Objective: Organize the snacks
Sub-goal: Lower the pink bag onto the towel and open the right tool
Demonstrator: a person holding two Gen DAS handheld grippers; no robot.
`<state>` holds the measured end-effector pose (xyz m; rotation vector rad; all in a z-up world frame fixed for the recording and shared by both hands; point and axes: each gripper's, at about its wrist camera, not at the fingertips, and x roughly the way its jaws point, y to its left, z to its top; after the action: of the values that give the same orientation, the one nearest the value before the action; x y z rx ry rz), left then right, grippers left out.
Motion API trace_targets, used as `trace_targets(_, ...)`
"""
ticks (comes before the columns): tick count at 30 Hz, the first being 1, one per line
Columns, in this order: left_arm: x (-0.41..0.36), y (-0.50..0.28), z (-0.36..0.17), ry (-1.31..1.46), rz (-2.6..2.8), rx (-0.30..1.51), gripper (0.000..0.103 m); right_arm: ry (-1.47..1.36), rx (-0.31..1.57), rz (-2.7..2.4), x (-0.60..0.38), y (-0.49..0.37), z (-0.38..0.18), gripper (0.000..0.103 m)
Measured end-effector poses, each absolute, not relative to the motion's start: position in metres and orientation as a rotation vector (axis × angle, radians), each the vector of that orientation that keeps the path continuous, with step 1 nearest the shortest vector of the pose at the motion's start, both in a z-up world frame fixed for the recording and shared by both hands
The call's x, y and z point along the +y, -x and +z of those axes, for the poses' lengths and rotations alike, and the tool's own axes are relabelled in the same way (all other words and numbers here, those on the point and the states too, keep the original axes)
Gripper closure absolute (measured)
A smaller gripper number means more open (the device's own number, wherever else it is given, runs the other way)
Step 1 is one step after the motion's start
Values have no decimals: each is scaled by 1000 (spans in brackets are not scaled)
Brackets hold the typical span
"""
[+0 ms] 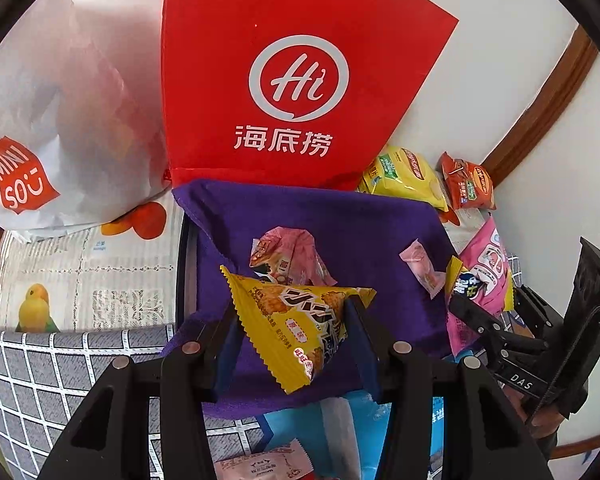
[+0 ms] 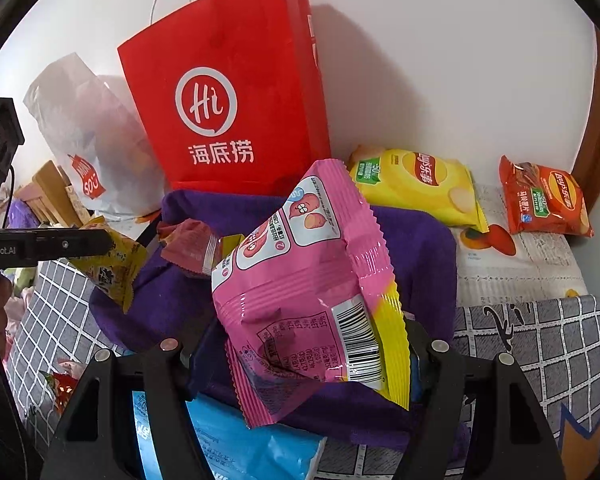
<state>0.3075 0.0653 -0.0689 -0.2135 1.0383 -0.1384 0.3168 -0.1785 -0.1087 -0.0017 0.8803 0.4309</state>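
Your left gripper (image 1: 290,334) holds a yellow snack packet (image 1: 296,328) between its fingers (image 1: 230,340), which are drawn in narrow against the packet's two sides. The packet's long axis runs diagonally in the left wrist view, from its upper-left corner down to its lower-right end, and it hangs above the purple cloth (image 1: 340,232) (contact with the cloth cannot be confirmed). A crumpled pink wrapper (image 1: 288,256) lies on the cloth just behind the packet, and a small pink sweet (image 1: 422,270) lies to its right.

Your right gripper (image 2: 304,350) holds a pink snack bag (image 2: 300,292), back panel and barcode facing the camera. The fingers stand fairly wide, one at each lower edge of the bag. Its long axis points up and away from you, tilted slightly right, with the top seam towards the red paper bag (image 2: 228,92).

That red bag stands upright against the wall behind the cloth. A white plastic bag (image 2: 88,128) sits to its left. A yellow crisp packet (image 2: 416,188) and an orange crisp packet (image 2: 544,200) lie on the bench to the right.
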Motion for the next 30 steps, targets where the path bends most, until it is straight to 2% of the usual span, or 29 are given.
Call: trace_targets(30, 44, -319, -107, 177, -155, 1161, 56, -37, 957, 392, -179, -326, -132, 31)
